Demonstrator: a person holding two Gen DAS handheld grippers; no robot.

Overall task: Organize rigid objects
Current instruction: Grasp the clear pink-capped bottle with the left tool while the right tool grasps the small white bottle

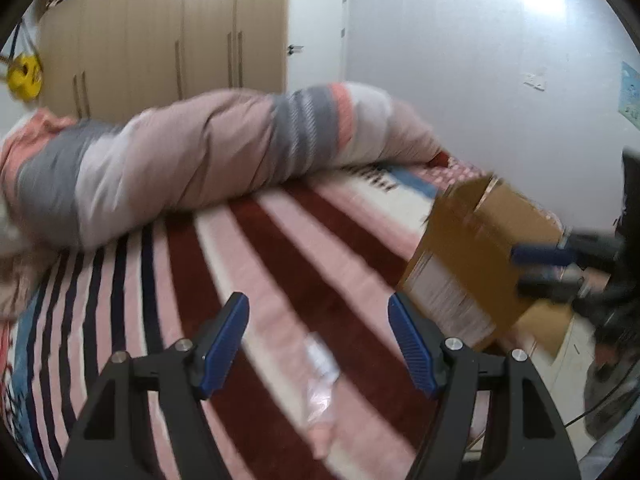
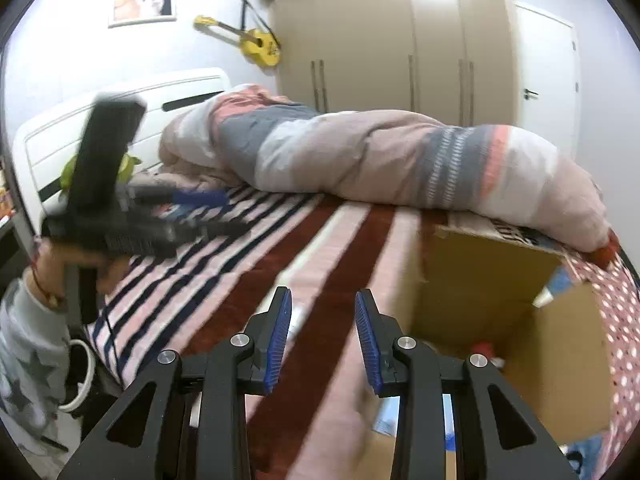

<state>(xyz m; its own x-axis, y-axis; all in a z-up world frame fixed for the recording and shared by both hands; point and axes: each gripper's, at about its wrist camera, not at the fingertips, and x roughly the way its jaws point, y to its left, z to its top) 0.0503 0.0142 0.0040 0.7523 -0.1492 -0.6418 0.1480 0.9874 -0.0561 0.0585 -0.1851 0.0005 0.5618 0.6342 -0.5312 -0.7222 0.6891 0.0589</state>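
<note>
An open cardboard box (image 1: pixel 476 256) stands on the striped bed at the right; in the right wrist view the box (image 2: pixel 480 300) is just ahead and right of my fingers, with a few small items (image 2: pixel 486 350) blurred at its bottom. A small clear plastic packet (image 1: pixel 322 364) lies on the bedspread between and just beyond my left fingers. My left gripper (image 1: pixel 318 312) is open and empty above the bed. My right gripper (image 2: pixel 323 308) is open and empty near the box's left wall. Each gripper shows in the other's view, the left gripper (image 2: pixel 200 210) and the right gripper (image 1: pixel 532 268).
A rolled striped duvet (image 1: pixel 208 160) lies across the far side of the bed. Behind it are a wardrobe (image 2: pixel 400 48), a white door (image 1: pixel 318 28) and a yellow guitar (image 2: pixel 256 46) on the wall. The white headboard (image 2: pixel 120 112) is at the left.
</note>
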